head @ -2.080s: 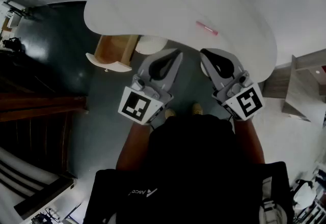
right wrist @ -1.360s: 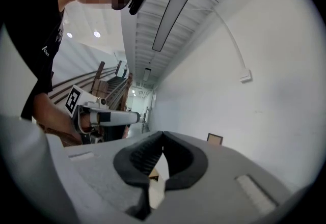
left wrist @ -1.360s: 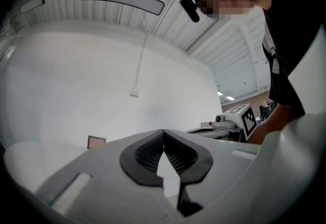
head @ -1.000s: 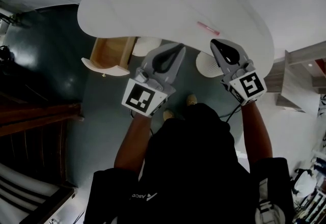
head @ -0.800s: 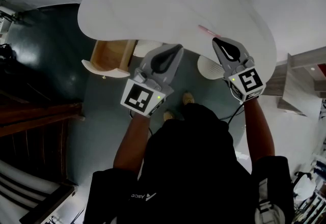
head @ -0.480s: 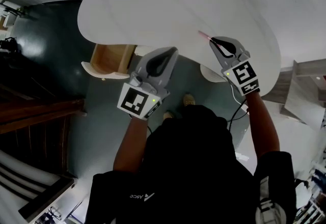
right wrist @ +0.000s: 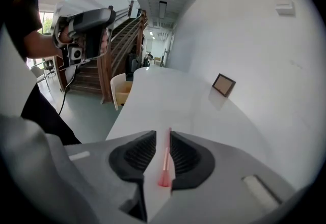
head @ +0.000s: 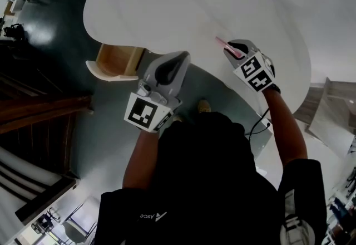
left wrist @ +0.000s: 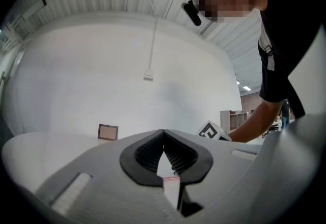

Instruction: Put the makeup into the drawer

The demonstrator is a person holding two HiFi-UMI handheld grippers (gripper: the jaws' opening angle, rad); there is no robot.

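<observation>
A thin pink makeup stick lies on the white curved table near its front edge. My right gripper rests on the table with the jaws on either side of the stick's near end. In the right gripper view the stick runs along the narrow gap of the right gripper, close to the right jaw, and the jaws are not pressed on it. My left gripper hangs over the floor just off the table edge. Its jaws meet at the tips of the left gripper and hold nothing.
An open wooden drawer sticks out under the table's left side, also visible as the drawer. A small picture frame stands at the table's far edge by the wall. Dark stairs are on the left.
My right gripper has moved forward onto the table until its jaws straddle the pink stick. The left gripper has stayed about where it was, shut.
</observation>
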